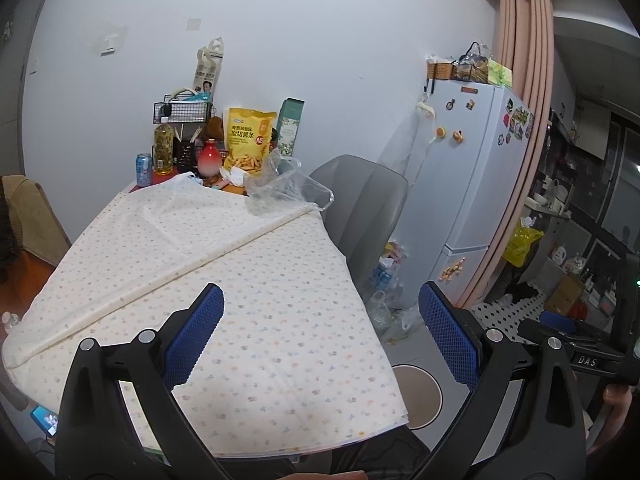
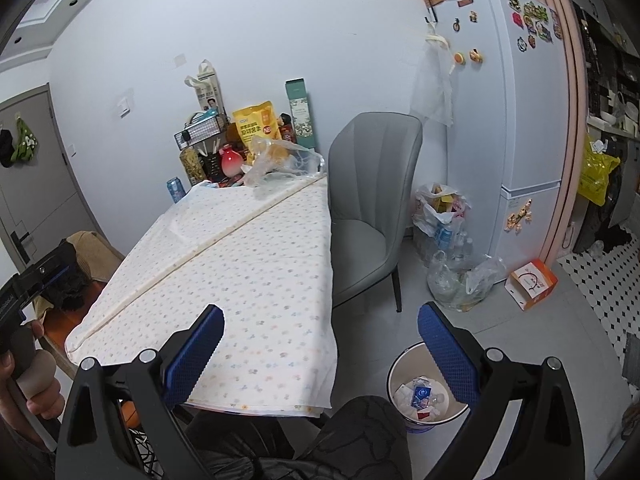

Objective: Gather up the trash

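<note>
The left gripper (image 1: 320, 332) hangs level above the near end of the table covered in a cream, flower-dotted cloth (image 1: 224, 280), its blue-padded fingers (image 1: 196, 336) spread wide with nothing between them. The right gripper (image 2: 320, 350) is held slightly higher over the table's near right corner, tilted a little downward, its fingers likewise wide apart and empty; its black body also shows at 4 o'clock in the left wrist view. A hand (image 2: 38, 384) wraps the left gripper's handle at 8 o'clock in the right wrist view. The crumpled clear plastic bag (image 1: 280, 186) lies at the far end of the cloth, toward 12 o'clock, just in front of a yellow snack pouch (image 1: 248, 140). The round white waste bin holding wrappers (image 2: 400, 372) stands on the grey floor at 5 o'clock, beside the person's dark-trousered knee (image 2: 360, 432). A grey padded chair (image 2: 372, 200) sits right of the table.
</note>
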`<state>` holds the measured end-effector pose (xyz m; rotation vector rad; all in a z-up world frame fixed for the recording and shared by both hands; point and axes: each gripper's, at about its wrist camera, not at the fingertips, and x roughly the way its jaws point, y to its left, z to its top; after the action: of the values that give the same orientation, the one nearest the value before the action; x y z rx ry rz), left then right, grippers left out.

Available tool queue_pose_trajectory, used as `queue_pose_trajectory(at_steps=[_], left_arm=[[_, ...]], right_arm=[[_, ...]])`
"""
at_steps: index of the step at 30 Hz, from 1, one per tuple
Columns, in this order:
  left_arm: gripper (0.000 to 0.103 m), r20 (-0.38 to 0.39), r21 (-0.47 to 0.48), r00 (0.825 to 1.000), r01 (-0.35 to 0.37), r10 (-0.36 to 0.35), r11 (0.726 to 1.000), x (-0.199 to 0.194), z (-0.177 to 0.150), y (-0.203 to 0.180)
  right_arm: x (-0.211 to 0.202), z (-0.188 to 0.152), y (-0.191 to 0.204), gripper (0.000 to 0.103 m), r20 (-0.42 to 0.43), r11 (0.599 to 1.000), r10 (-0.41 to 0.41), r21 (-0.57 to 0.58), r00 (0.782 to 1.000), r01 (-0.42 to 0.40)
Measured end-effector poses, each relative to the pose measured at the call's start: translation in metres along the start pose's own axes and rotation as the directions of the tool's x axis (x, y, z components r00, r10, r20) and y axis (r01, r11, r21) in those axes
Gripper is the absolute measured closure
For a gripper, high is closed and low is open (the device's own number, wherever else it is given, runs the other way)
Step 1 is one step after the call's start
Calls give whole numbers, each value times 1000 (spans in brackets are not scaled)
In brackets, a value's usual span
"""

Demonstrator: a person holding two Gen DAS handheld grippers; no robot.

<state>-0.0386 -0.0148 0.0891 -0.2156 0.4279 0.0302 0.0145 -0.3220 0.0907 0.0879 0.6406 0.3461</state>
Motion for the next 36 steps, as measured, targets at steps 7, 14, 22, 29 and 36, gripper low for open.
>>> queue_pose_trajectory(at_steps=[7, 14, 22, 29, 36], left_arm=[[6, -2, 0, 1000, -4, 4, 1000, -3, -1, 3], [6, -1, -1, 1000, -6, 6, 1000, -3, -2, 3], [6, -1, 2, 1000, -13, 13, 1000, -6, -3, 2], [6, -4, 3, 1000, -25, 25, 1000, -7, -9, 1], [6, -10, 8, 1000, -28, 28, 1000, -6, -8, -4]], right_arm=[[0, -2, 7, 8, -6, 1000, 8, -20, 1000, -8], [0, -2, 7, 8, -6, 1000, 9, -19, 1000, -9], [2, -6, 11, 8, -5, 1000, 12, -22, 1000, -13], [5, -9, 9, 8, -11, 1000, 9, -12, 1000, -9], [5, -10, 7, 8, -11, 1000, 11, -8, 1000, -11]])
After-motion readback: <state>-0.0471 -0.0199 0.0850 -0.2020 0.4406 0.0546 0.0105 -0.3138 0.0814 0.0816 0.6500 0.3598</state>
